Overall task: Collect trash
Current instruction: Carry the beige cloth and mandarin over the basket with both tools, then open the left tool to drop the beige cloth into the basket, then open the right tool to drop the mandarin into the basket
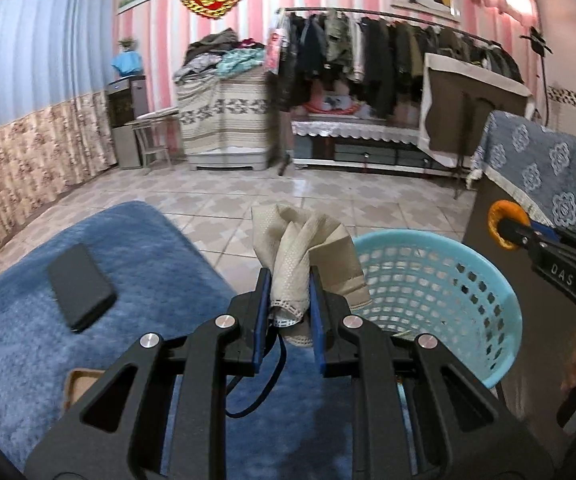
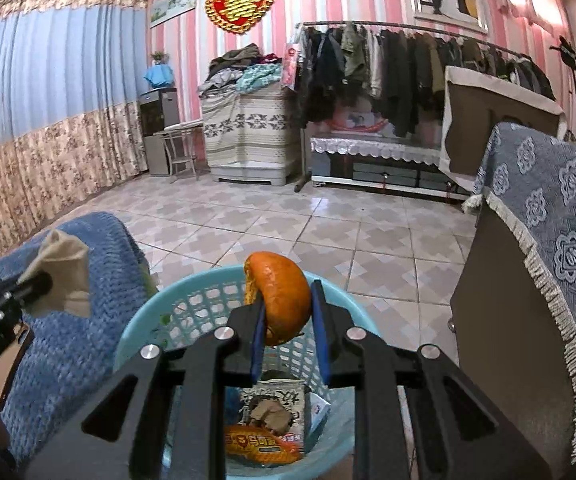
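Note:
My left gripper [image 1: 288, 280] is shut on a crumpled beige paper napkin [image 1: 307, 248], held above the blue blanket, just left of the light blue plastic basket [image 1: 503, 320]. My right gripper [image 2: 288, 300] is shut on an orange peel [image 2: 282, 300], held over the open basket [image 2: 136, 332]. Snack wrappers [image 2: 264, 440] lie in the basket's bottom. The right gripper with the peel [image 1: 501, 226] also shows in the left wrist view, and the left gripper's napkin [image 2: 62, 268] shows in the right wrist view.
A black phone [image 1: 80, 286] lies on the blue blanket [image 1: 148, 240]. A black cable [image 1: 264, 384] hangs below my left gripper. A cabinet under a blue patterned cloth [image 2: 547, 220] stands right of the basket. Tiled floor [image 2: 288, 216] stretches beyond, with a clothes rack [image 2: 427, 68] at the back.

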Available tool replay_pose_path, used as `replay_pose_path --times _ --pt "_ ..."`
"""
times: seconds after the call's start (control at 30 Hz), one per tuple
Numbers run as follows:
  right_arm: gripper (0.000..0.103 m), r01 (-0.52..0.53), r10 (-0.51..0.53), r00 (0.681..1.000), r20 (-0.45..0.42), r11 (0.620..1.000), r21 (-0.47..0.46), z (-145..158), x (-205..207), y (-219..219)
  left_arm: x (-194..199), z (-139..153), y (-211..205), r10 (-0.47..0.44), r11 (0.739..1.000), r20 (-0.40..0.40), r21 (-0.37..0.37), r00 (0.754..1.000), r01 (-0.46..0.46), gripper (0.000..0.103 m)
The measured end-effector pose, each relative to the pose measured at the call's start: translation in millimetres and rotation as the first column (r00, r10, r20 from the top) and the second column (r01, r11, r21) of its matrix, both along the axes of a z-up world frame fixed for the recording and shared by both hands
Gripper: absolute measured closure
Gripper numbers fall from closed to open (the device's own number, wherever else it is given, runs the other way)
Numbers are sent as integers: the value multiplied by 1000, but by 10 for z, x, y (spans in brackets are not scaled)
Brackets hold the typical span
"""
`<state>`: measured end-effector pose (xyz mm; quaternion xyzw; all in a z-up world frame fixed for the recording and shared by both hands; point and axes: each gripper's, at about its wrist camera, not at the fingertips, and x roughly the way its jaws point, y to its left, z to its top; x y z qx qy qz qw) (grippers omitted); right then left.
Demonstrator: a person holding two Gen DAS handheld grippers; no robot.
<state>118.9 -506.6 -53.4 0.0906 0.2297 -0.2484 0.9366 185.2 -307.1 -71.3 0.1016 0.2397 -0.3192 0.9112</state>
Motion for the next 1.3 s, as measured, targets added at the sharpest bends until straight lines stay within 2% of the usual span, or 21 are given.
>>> replay_pose_path --times 0.27,0.4,0.43,0.5,0.63,0.77,0.9,1.03,1.27,1.3 --pt "82 62 -63 998 13 996 60 -95 -119 -283 -130 -117 -535 -88 996 3 24 996 88 84" --pt "82 78 -80 997 18 994 78 -129 -167 -381 -128 -172 -706 -114 993 -16 31 993 114 75" --pt "82 80 -82 996 19 993 83 -138 -172 -397 -130 -176 -723 -115 993 -15 37 993 116 71" --pt "82 85 -87 996 18 992 92 -162 -190 -424 -132 -180 -739 -119 992 -20 48 993 120 46" --pt "82 82 -84 996 19 991 103 -180 -179 -443 -153 -139 -684 -110 993 5 51 994 110 30" --pt "82 70 -71 997 14 993 95 -192 -153 -429 -121 -44 -526 -57 998 33 27 998 56 15" --pt "82 48 -48 999 -3 995 84 -203 -68 -351 -16 74 -291 31 999 60 -8 998 -31 8" --pt "82 21 -19 1000 -19 997 69 -234 60 -230 100 167 -17 126 991 69 -41 990 -124 6" --pt "80 -27 29 999 -41 999 47 -280 248 -45 184 261 395 233 972 61 -55 971 -230 6" --pt "76 -24 26 999 -44 999 37 -289 264 -17 181 273 446 244 969 63 -53 968 -241 6"
